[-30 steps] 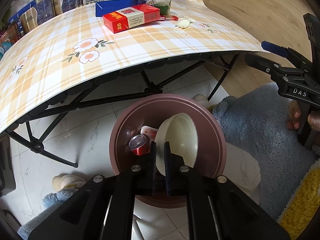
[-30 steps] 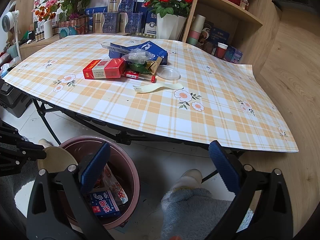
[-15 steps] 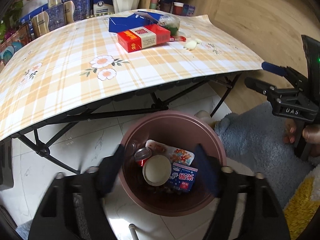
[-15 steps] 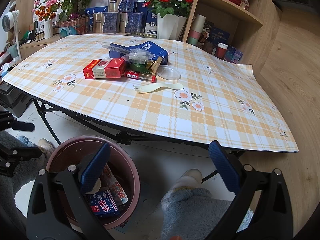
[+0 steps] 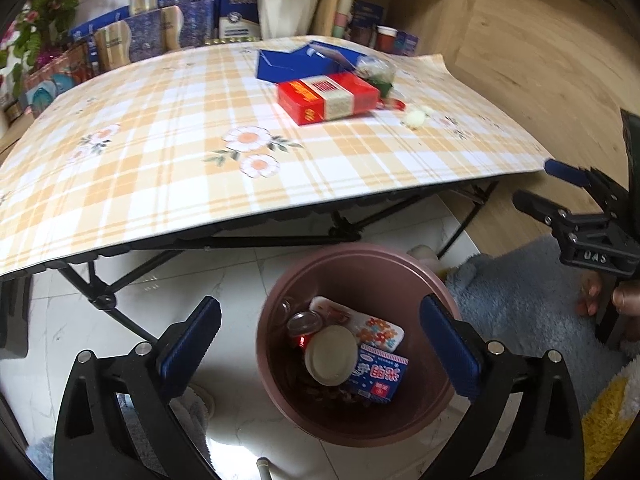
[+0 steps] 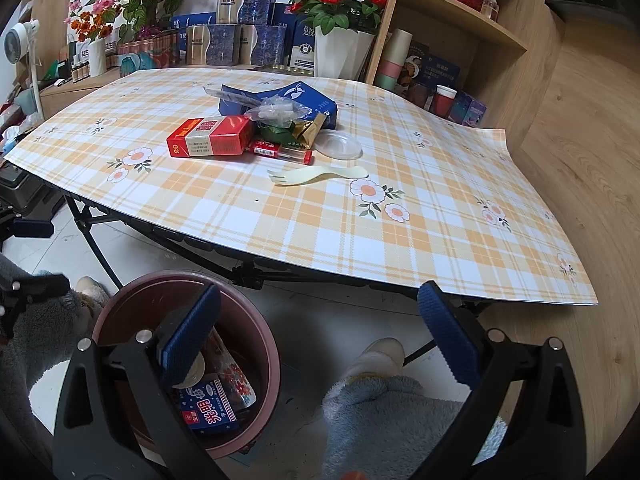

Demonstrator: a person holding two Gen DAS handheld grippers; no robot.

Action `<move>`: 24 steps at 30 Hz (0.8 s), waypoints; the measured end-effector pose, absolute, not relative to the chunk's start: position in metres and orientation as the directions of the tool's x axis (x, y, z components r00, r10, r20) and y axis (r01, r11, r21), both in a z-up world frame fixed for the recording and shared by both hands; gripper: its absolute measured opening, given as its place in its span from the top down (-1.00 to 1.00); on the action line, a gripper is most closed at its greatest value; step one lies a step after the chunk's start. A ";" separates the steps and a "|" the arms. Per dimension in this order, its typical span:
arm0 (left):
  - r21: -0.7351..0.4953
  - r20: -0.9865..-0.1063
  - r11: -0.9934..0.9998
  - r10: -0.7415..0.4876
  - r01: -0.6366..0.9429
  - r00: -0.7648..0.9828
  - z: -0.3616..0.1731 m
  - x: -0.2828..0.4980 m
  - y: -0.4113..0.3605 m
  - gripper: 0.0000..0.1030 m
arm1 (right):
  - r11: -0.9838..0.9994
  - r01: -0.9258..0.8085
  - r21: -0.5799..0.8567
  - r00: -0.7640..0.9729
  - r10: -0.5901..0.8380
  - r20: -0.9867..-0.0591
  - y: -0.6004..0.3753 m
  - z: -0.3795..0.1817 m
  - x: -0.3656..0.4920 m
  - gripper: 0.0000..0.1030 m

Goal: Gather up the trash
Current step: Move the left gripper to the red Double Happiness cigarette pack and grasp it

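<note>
Right now my left gripper [image 5: 320, 344] hangs over the bin [image 5: 352, 258] with its jaws opening wide and nothing between the pads. Below it, inside the bin, the cream bowl [image 5: 331, 355] lies loose on the other trash: a red can [image 5: 303, 327] touches its upper left side, a flowered wrapper [image 5: 376, 330] sits just behind it, and a blue box [image 5: 378, 376] rests against its right side. The bin stands on the white floor, just in front of the table's edge, with my fluffy blue sleeve or robe [image 5: 520, 292] beside it on the right.

My right gripper [image 6: 318, 330] is held lower right of the bin, jaws spread and empty; in the left view it shows at the right edge, with my fingers on its handle.

Farther out, on the checked tablecloth [image 6: 360, 240], more trash waits in one cluster. A red carton [image 6: 210, 136] lies nearest the left. Just behind it is a blue box [image 6: 304, 98] with a clear bag [image 6: 276, 112] on top. A green and gold wrapper [image 6: 298, 132], a thin red packet [image 6: 280, 150] and a clear lid [image 6: 340, 145] lie close to the right of the carton. A cream spork [image 6: 316, 176] lies apart, nearer the table's front edge.
</note>
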State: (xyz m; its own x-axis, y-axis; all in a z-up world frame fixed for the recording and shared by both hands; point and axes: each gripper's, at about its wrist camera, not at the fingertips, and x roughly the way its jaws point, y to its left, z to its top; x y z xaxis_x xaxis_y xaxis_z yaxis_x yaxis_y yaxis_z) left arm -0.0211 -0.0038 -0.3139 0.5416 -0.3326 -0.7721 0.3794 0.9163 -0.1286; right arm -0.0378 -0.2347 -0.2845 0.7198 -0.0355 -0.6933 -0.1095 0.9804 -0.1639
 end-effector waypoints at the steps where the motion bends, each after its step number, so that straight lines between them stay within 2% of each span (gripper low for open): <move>1: -0.126 -0.766 0.921 -0.326 0.368 0.554 -0.312 -0.021 -0.002 -0.89 | 0.980 -0.111 -0.164 0.721 -0.034 -0.692 -0.234 -0.284 -0.038 -0.89; 6: -0.135 -0.729 0.930 -0.326 0.341 0.602 -0.299 -0.024 0.005 -0.89 | 0.982 -0.135 -0.133 0.720 0.005 -0.694 -0.234 -0.283 -0.039 -0.89; 10: -0.151 -0.701 0.935 -0.330 0.320 0.632 -0.286 -0.017 0.008 -0.89 | 0.987 -0.158 -0.032 0.713 0.092 -0.695 -0.244 -0.275 -0.035 -0.89; 12: -0.151 -0.701 0.938 -0.325 0.313 0.635 -0.279 -0.008 0.004 -0.89 | 0.987 -0.157 0.034 0.710 0.137 -0.691 -0.253 -0.271 -0.030 -0.89; 21: -0.183 -0.700 0.929 -0.353 0.322 0.621 -0.243 0.056 -0.038 -0.89 | 0.984 -0.055 0.171 0.752 0.154 -0.641 -0.293 -0.250 0.003 -0.89; 24: -0.214 -0.716 0.924 -0.368 0.316 0.593 -0.243 0.078 -0.052 -0.89 | 0.974 -0.058 0.219 0.734 0.191 -0.652 -0.303 -0.250 0.015 -0.89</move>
State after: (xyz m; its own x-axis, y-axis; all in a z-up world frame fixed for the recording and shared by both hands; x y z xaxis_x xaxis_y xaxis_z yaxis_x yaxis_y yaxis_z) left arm 0.0785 -0.0516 -0.2434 0.5932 -0.3683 -0.7159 0.3161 0.9244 -0.2137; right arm 0.0149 -0.3031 -0.2503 0.7340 0.1909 -0.6517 -0.0585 0.9739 0.2193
